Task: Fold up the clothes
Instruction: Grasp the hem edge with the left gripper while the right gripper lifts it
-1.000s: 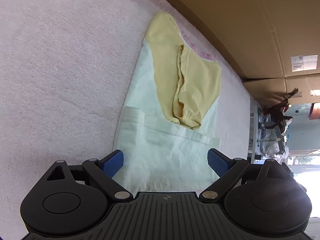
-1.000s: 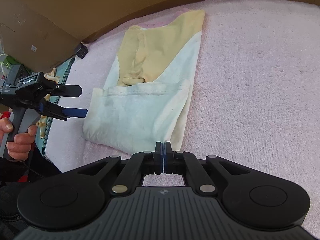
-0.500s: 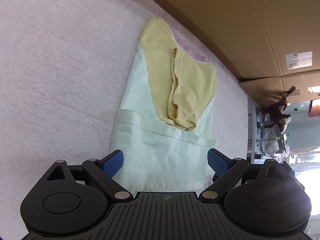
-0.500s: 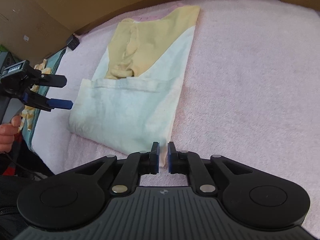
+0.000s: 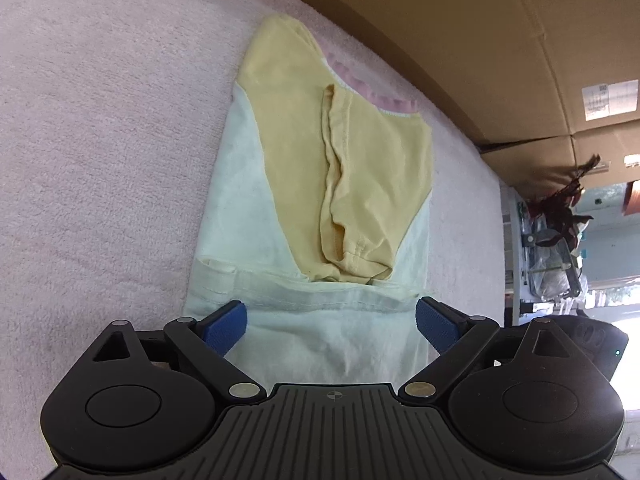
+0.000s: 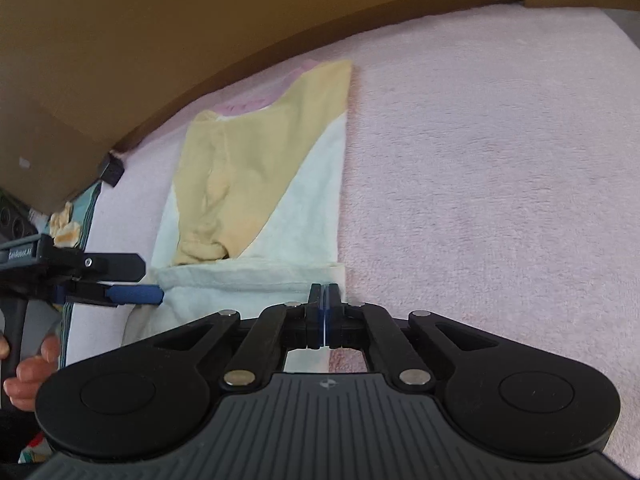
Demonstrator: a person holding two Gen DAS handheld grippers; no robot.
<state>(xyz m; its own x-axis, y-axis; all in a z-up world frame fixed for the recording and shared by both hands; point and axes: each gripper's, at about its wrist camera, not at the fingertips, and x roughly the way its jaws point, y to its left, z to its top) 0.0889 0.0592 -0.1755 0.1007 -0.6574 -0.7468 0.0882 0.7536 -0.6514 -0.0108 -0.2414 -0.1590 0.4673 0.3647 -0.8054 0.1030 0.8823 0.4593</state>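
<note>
A small shirt (image 5: 248, 184) with a pale mint body, yellow sleeves and a pink collar lies partly folded on the pink fleece surface (image 5: 100, 140). Its hem end is folded up over the body. My left gripper (image 5: 331, 322) is open and straddles that folded near end; its fingers also show from the side in the right wrist view (image 6: 134, 294). My right gripper (image 6: 323, 304) is shut on the shirt (image 6: 304, 200) at the right corner of the folded near edge.
A brown cardboard wall (image 5: 460, 20) runs along the far edge of the fleece, also in the right wrist view (image 6: 140, 40). A cluttered shelf and plant (image 5: 560, 216) stand beyond the surface's right end. A small black object (image 6: 111, 170) lies by the cardboard.
My right gripper opened, moved forward to the shirt's near right corner and shut on the cloth. My left gripper stayed open and moved forward along the shirt.
</note>
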